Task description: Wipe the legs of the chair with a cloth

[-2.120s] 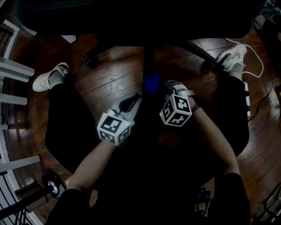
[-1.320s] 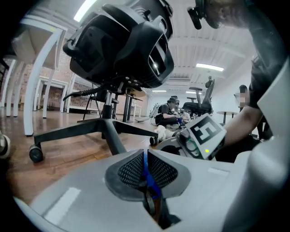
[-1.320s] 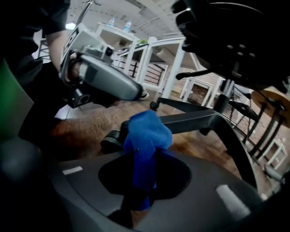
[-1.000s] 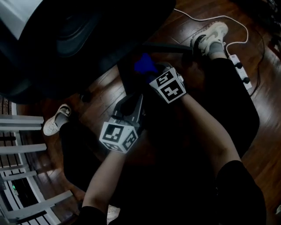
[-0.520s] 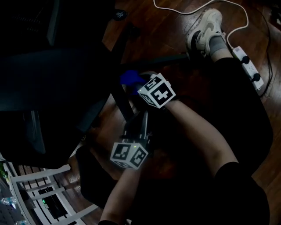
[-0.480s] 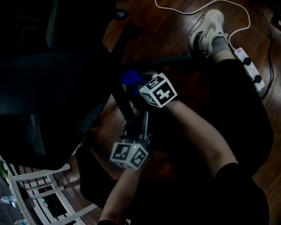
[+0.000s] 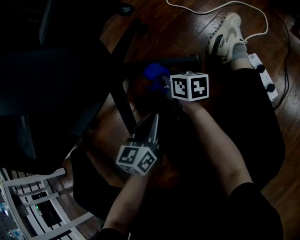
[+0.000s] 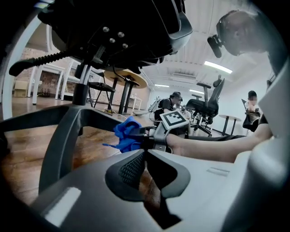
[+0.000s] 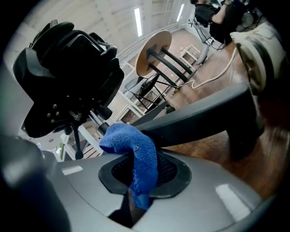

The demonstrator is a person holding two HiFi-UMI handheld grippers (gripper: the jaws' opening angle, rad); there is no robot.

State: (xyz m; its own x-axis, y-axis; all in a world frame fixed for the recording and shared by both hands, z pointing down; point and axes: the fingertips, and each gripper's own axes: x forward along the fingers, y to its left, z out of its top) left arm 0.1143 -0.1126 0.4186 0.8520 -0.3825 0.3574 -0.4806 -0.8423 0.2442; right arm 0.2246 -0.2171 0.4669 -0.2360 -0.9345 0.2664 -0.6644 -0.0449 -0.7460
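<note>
The black office chair point(image 7: 51, 84) fills the left of the head view, tipped over the wooden floor, and its base legs point(image 7: 119, 89) spread from the hub. One leg point(image 9: 199, 122) crosses the right gripper view just behind the cloth. My right gripper point(image 7: 161, 82) is shut on a blue cloth point(image 7: 156, 72), which bulges from the jaws point(image 9: 136, 154) close to that leg; whether they touch I cannot tell. My left gripper point(image 7: 155, 116) is shut and empty, pointing at the leg beside the right one. Ahead of its shut tips point(image 8: 145, 152) are the cloth point(image 8: 127, 136) and another leg point(image 8: 68, 127).
The person's shoe point(image 7: 227, 30) stands by the leg's castor end. A white cable point(image 7: 206, 10) and a power strip point(image 7: 265, 77) lie at the upper right. A white slatted frame point(image 7: 42, 206) is at the lower left. A round table point(image 8: 127, 79) and other chairs stand behind.
The right gripper has rolled, its marker cube now facing another way, and has shifted right with the cloth. The left gripper has drifted slightly lower and stays shut.
</note>
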